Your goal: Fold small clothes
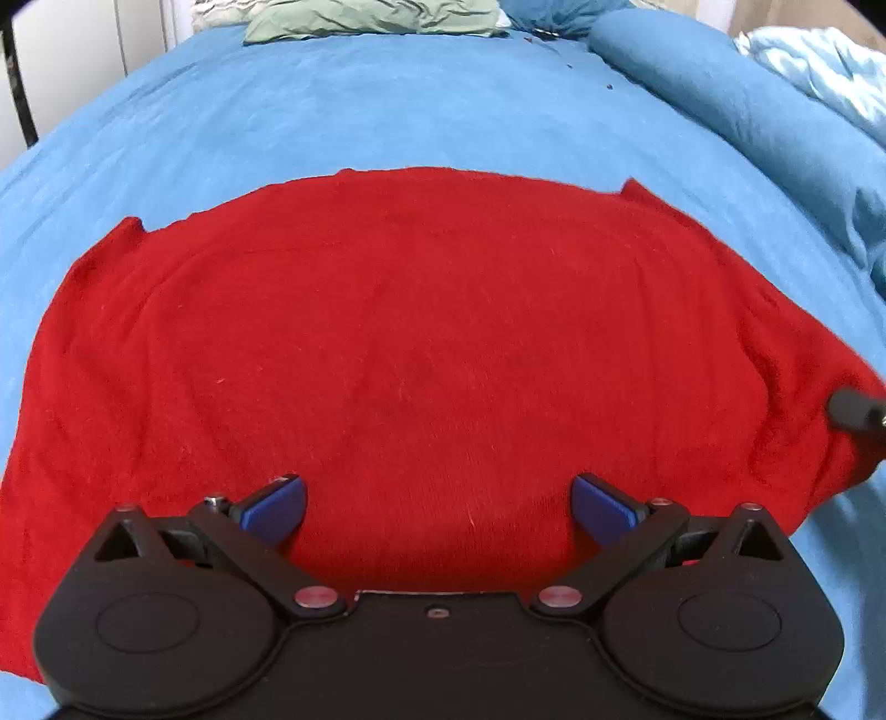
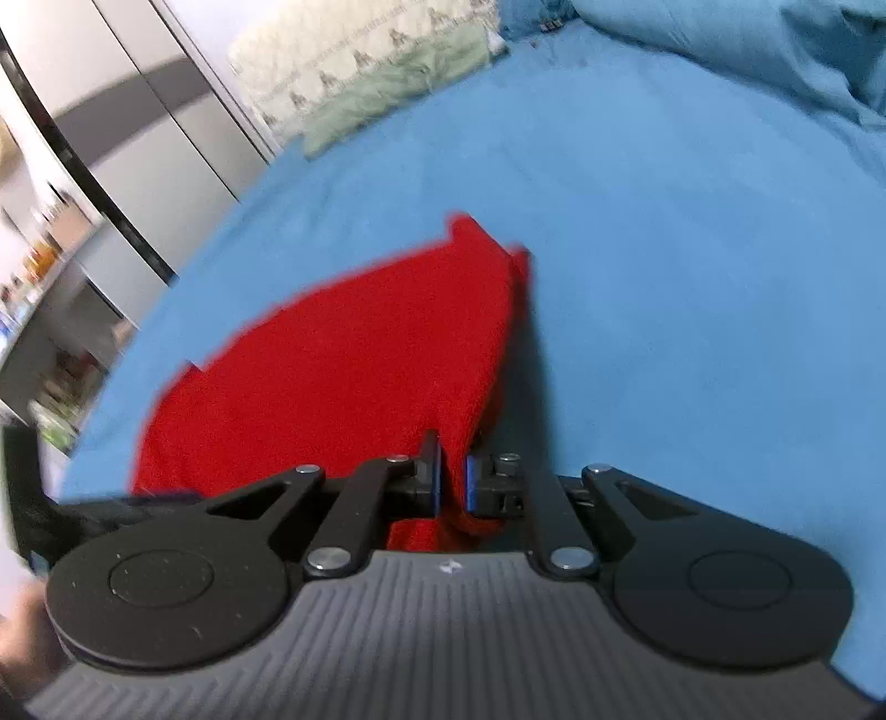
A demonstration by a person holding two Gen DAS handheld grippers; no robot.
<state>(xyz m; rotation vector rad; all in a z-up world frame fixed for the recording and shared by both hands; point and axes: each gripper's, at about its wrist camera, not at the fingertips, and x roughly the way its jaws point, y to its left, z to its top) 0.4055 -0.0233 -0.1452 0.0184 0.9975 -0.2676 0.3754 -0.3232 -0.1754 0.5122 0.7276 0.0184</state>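
Observation:
A red knit garment (image 1: 410, 343) lies spread flat on the blue bed cover (image 1: 387, 99). My left gripper (image 1: 438, 507) is open, its blue pads wide apart just above the garment's near edge, holding nothing. My right gripper (image 2: 454, 482) is shut on the garment's right edge (image 2: 454, 421) and lifts it off the bed, so the cloth (image 2: 343, 354) rises in a fold toward the pads. The tip of the right gripper (image 1: 855, 412) shows at the far right in the left wrist view, at the garment's edge.
Green and patterned pillows (image 1: 376, 16) lie at the head of the bed. A rolled blue duvet (image 1: 747, 111) runs along the right side. Grey wardrobe doors (image 2: 138, 111) and cluttered shelves (image 2: 44, 332) stand left of the bed.

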